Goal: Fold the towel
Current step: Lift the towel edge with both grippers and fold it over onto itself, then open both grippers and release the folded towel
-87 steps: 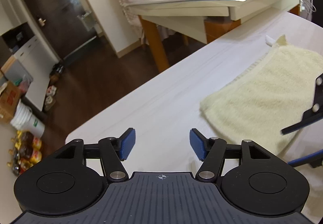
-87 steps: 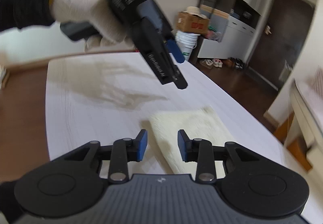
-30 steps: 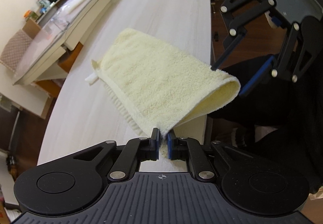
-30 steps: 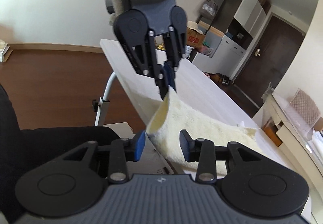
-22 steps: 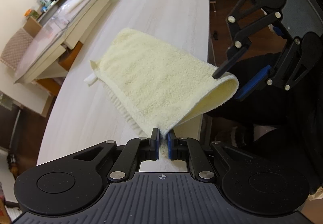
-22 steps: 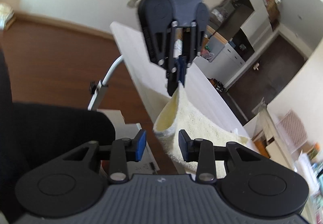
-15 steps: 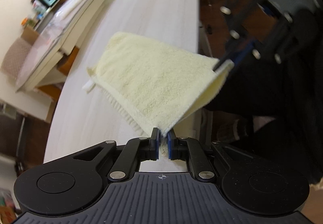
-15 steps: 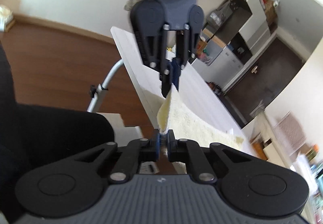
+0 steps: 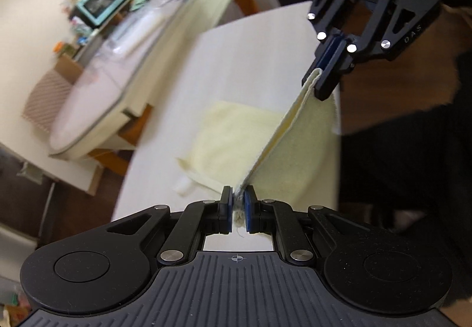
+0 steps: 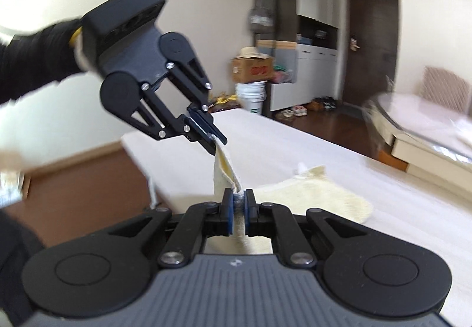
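The pale yellow terry towel (image 9: pixel 236 132) was pinched by both hand-held grippers, left (image 9: pixel 237 209) and right (image 10: pixel 239 213), near edge raised off the white bench (image 10: pixel 295 138); even tension was called for.

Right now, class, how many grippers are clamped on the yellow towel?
2. The left gripper pinches one near corner of the towel; the right gripper pinches the other, the edge stretched between them above the table.
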